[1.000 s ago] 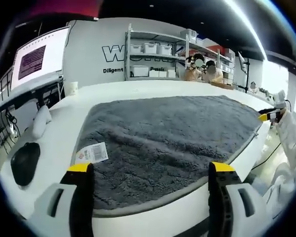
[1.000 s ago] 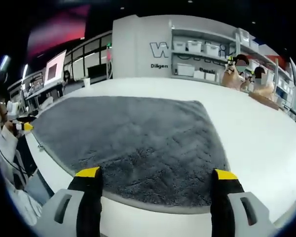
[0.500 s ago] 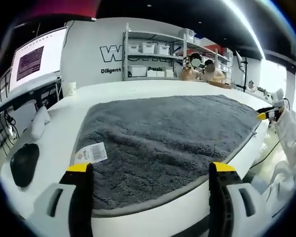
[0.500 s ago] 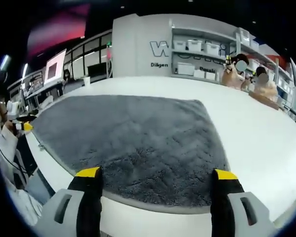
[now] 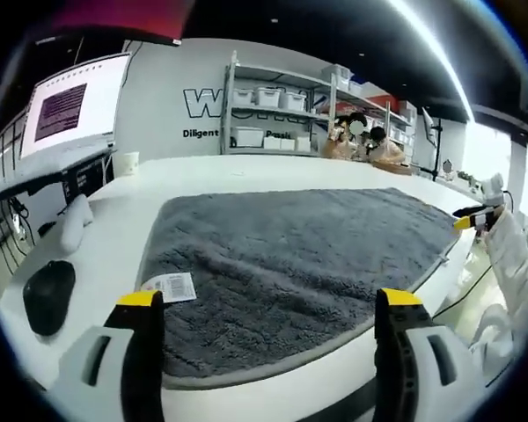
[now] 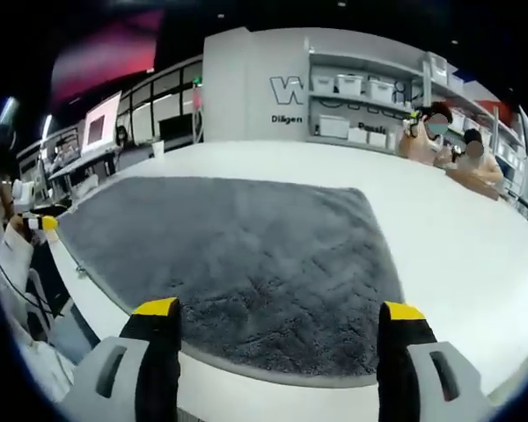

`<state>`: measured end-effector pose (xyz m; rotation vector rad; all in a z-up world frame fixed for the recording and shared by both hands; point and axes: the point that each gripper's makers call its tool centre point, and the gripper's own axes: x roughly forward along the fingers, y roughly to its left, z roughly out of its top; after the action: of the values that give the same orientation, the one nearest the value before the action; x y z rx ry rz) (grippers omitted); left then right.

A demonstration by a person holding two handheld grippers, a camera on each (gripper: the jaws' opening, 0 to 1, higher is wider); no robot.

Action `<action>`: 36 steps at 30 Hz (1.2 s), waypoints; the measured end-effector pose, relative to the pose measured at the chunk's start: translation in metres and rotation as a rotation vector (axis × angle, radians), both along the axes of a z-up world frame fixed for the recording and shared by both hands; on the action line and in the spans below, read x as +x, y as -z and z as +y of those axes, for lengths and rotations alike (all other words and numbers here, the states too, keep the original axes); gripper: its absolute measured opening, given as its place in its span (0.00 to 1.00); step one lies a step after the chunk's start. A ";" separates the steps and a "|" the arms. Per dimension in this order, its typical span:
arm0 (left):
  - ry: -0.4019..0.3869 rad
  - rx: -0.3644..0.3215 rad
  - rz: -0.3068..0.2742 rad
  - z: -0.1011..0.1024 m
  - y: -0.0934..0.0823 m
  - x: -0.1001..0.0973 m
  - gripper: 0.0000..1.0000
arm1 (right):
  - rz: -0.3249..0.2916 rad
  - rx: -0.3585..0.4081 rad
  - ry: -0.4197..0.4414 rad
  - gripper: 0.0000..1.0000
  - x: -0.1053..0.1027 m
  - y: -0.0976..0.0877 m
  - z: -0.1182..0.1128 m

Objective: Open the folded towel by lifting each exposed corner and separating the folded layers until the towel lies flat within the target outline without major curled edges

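Grey towel (image 5: 290,264) lies spread flat on the white table (image 5: 114,220), pile side up, one thickness as far as can be seen; its near edge runs along the table's near edge in both views. In the left gripper view a white care label w/ barcode (image 5: 169,287) lies on the towel's near left corner, just beyond the left jaw tip; a black mouse-like object (image 5: 48,296) sits on the table's left side, apart from the towel, w/ a white cloth bundle (image 5: 73,221) further back along that edge. Left gripper (image 5: 266,303) hovers at the table's near edge, jaws spread wide, nothing between them; right gripper (image 6: 278,312) likewise, jaws wide apart & empty, tips over the towel's (image 6: 238,255) near edge. Towel's far right corner in the right gripper view lies flat, w/ bare table (image 6: 458,237) beyond. Background: shelving w/ white bins (image 5: 268,97), a wall screen (image 5: 66,105).
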<state>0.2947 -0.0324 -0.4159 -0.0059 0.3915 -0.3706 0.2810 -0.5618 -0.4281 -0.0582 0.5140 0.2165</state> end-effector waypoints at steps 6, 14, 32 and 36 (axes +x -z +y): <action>-0.004 -0.017 -0.032 -0.002 -0.015 0.000 0.99 | -0.003 -0.009 -0.008 0.95 -0.002 -0.008 0.004; -0.011 -0.013 -0.039 0.001 -0.022 -0.002 0.99 | -0.016 -0.027 -0.004 0.99 -0.007 -0.019 0.004; -0.046 -0.030 -0.060 0.010 -0.039 -0.007 0.99 | -0.035 -0.038 -0.021 0.99 -0.017 -0.036 0.010; -0.049 -0.021 -0.081 0.009 -0.048 -0.012 0.99 | -0.034 -0.044 -0.023 0.99 -0.020 -0.039 0.011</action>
<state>0.2824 -0.0230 -0.3678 -0.0210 0.3071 -0.3258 0.2608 -0.5503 -0.3893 -0.1108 0.4848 0.2267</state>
